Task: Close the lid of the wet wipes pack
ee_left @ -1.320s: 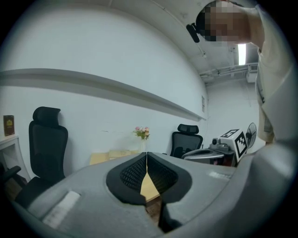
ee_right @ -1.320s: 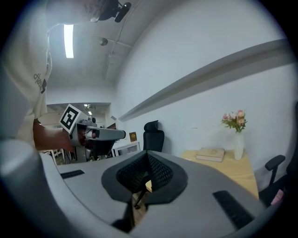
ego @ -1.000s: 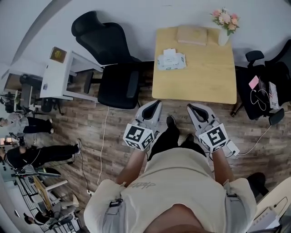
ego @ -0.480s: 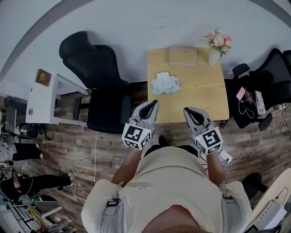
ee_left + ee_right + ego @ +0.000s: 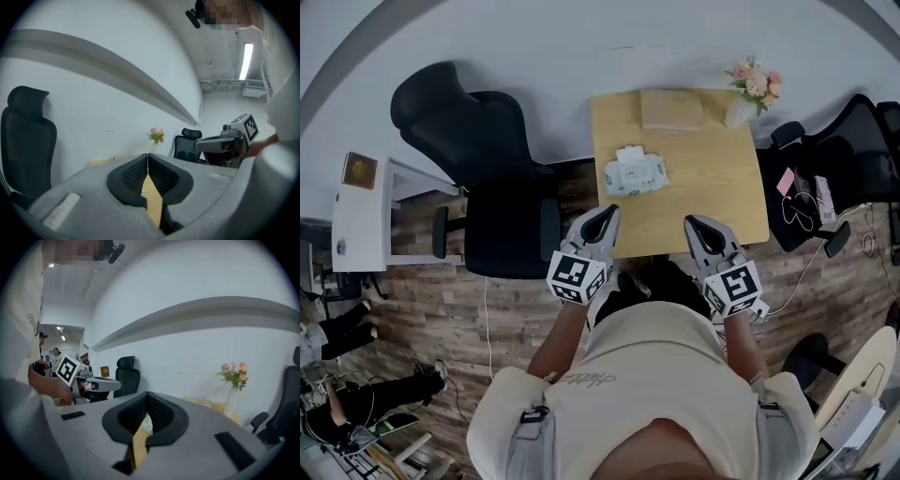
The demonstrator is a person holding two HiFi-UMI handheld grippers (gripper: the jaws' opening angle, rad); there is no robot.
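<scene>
The wet wipes pack [image 5: 635, 174] lay on the table [image 5: 717, 192], white lid up — left gripper [image 5: 607, 213] and right gripper [image 5: 694, 223] pinched together, empty.

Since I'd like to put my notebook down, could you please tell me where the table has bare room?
The table is bare on its right half, between the wet wipes pack and the right edge, nearer than the vase. The far edge is crowded: flat tan box, vase.
</scene>
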